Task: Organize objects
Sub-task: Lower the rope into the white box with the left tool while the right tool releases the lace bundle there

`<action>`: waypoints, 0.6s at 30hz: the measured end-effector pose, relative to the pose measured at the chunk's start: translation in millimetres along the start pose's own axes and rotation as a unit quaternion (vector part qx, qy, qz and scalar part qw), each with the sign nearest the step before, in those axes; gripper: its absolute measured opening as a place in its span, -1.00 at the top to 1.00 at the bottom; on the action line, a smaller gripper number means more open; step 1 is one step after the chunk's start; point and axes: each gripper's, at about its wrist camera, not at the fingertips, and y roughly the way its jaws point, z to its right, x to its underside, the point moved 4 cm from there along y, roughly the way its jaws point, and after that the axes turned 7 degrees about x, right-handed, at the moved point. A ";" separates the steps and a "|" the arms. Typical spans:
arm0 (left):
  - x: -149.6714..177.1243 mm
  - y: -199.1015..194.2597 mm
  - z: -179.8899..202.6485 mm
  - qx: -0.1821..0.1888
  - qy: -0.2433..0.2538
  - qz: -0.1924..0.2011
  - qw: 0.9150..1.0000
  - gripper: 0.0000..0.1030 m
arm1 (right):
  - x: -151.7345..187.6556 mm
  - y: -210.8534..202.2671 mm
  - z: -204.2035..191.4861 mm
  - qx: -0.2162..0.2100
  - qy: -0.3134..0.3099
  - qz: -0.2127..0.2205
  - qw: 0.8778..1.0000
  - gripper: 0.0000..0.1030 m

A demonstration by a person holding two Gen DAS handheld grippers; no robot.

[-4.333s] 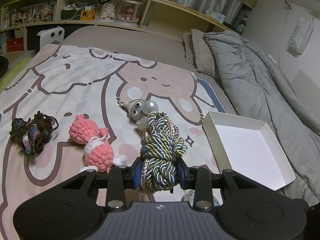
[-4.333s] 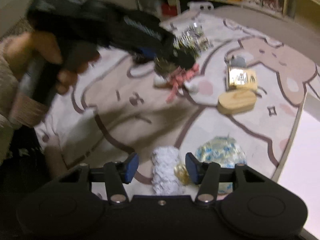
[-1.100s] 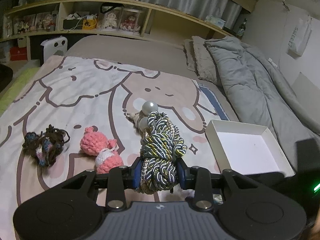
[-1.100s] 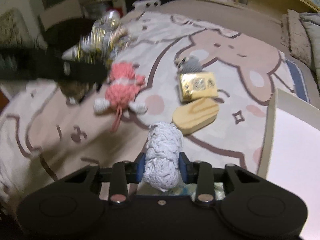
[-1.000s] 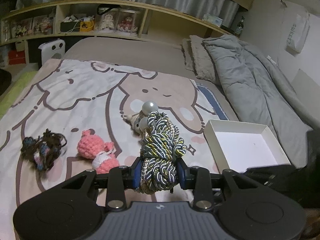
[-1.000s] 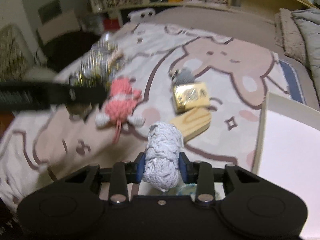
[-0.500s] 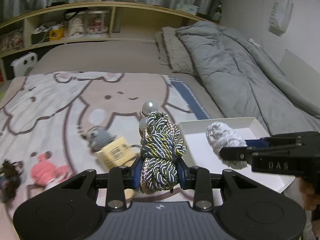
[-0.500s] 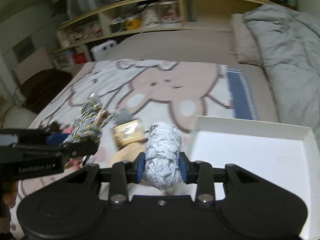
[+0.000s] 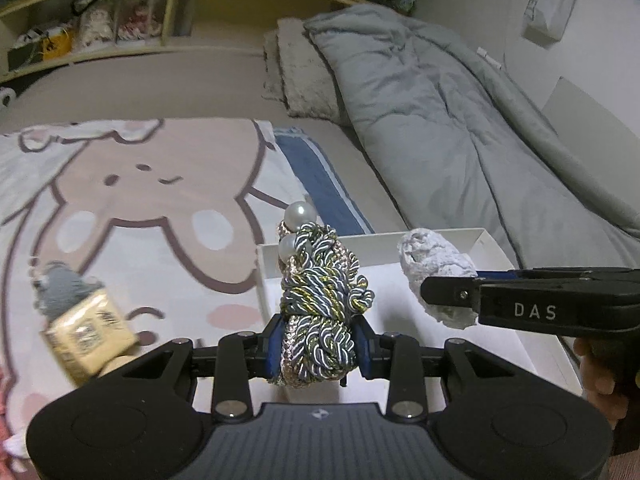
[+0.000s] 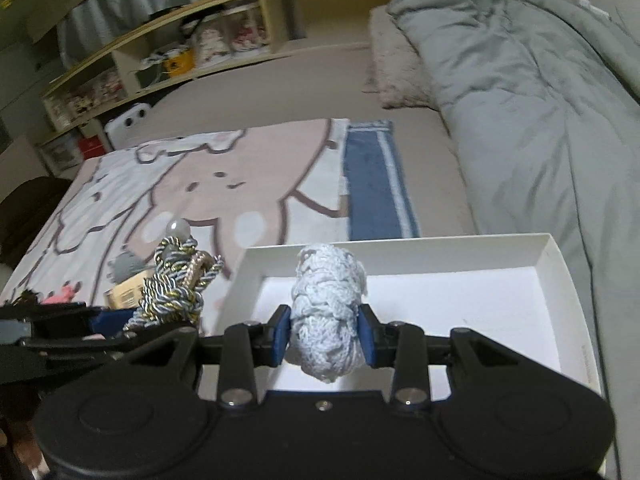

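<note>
My left gripper (image 9: 318,350) is shut on a twisted grey, gold and white cord bundle (image 9: 322,300) with two pearl beads on top. It hangs at the left edge of the white box (image 9: 486,238), over its left wall. The right gripper (image 10: 325,340) is shut on a pale grey-white crocheted yarn roll (image 10: 328,312) and hovers above the inside of the white box (image 10: 560,264). In the left wrist view the yarn roll (image 9: 438,276) and the right gripper (image 9: 448,300) come in from the right. The cord bundle (image 10: 176,286) shows at the left of the right wrist view.
On the cartoon blanket (image 9: 132,184) lie a yellow packet (image 9: 88,334), a grey knitted toy (image 9: 60,288) and a wooden piece under the packet. A grey duvet (image 9: 460,128) and a pillow (image 9: 304,72) fill the right side. Shelves (image 10: 172,60) run behind the bed.
Both grippers have swept right from over the blanket's toys to the white box, each keeping hold of its item. The pink toy and dark yarn have nearly slid out of view at the left.
</note>
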 end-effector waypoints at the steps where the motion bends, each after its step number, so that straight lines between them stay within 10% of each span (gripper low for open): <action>1: -1.8 8.1 1.7 0.001 -0.001 -0.004 1.000 0.28 | -0.5 5.1 3.3 0.001 0.003 -0.001 1.000 0.28; 15: -4.9 57.5 3.2 -0.022 0.008 -0.021 0.999 0.24 | -0.6 55.3 25.7 0.002 0.041 -0.024 0.999 0.27; 18: -5.2 55.8 4.8 -0.028 0.015 -0.012 0.999 -0.18 | 0.0 56.1 28.0 0.001 0.050 -0.020 0.999 0.13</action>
